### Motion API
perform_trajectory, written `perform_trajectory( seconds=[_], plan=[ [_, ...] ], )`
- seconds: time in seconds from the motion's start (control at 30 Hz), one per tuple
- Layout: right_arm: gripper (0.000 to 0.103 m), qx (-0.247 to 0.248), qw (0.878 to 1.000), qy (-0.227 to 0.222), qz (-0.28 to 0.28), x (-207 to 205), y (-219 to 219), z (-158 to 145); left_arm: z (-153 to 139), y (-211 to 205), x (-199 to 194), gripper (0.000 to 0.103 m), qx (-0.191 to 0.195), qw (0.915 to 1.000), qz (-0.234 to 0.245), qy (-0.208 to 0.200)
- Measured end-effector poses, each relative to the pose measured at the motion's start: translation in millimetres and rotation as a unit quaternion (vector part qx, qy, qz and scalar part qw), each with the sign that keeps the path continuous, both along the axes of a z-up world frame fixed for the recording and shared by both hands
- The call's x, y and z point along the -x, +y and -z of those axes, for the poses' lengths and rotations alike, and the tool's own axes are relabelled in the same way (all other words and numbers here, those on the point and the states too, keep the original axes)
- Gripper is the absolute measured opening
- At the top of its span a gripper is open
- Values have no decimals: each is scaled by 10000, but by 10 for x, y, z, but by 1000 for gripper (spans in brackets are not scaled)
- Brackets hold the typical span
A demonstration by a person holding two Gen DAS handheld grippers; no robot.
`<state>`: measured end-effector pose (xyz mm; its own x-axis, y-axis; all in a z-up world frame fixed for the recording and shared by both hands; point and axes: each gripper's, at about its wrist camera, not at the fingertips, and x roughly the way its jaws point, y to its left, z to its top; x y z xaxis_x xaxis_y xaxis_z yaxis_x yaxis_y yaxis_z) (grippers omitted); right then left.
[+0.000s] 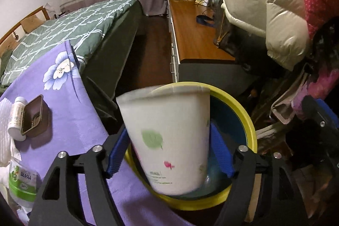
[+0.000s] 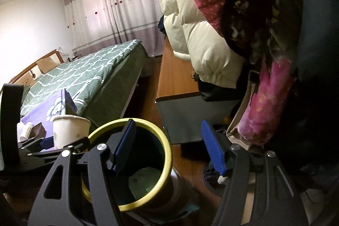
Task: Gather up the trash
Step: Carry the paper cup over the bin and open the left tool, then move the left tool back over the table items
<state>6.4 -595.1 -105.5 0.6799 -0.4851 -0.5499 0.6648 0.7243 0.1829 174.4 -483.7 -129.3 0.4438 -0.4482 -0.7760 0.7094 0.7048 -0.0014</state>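
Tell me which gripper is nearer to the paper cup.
Left. The left gripper has the paper cup between its fingers, over the yellow-rimmed bin. The right gripper hangs over the bin's far side, apart from the cup.

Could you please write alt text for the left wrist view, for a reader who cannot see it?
A white paper cup with a green leaf print hangs blurred between the open blue fingers of the left gripper, over the mouth of a yellow-rimmed bin. To the left, a purple floral cloth holds a small white bottle and a brown tray.
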Motion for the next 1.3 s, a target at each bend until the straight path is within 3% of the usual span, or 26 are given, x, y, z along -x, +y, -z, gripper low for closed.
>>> perform_trajectory(
  seconds=[0.23,0.5,0.7,0.9,1.07,1.3],
  plan=[
    [64,-27,10000,37,-74,-65,37,23,-128,335,-46,86,221,9995,-207,26],
    [65,-29,9980,148,-620,-410,331,26,-544,1392,-141,96,728,9915,-1017,-360],
    [65,58,9914,154,-1295,-800,809,-75,-759,2387,-248,98,850,9737,-1978,-750],
    [66,118,9803,174,-1963,-1201,1371,-161,-771,3456,-376,98,863,9467,-2957,-937],
    [66,106,9688,145,-2472,-1513,1808,-204,-700,4157,-535,98,852,9252,-3545,-1056],
    [66,30,9550,85,-2965,-1934,2337,-320,-618,4878,-851,98,790,9027,-4007,-1352]
  ],
)
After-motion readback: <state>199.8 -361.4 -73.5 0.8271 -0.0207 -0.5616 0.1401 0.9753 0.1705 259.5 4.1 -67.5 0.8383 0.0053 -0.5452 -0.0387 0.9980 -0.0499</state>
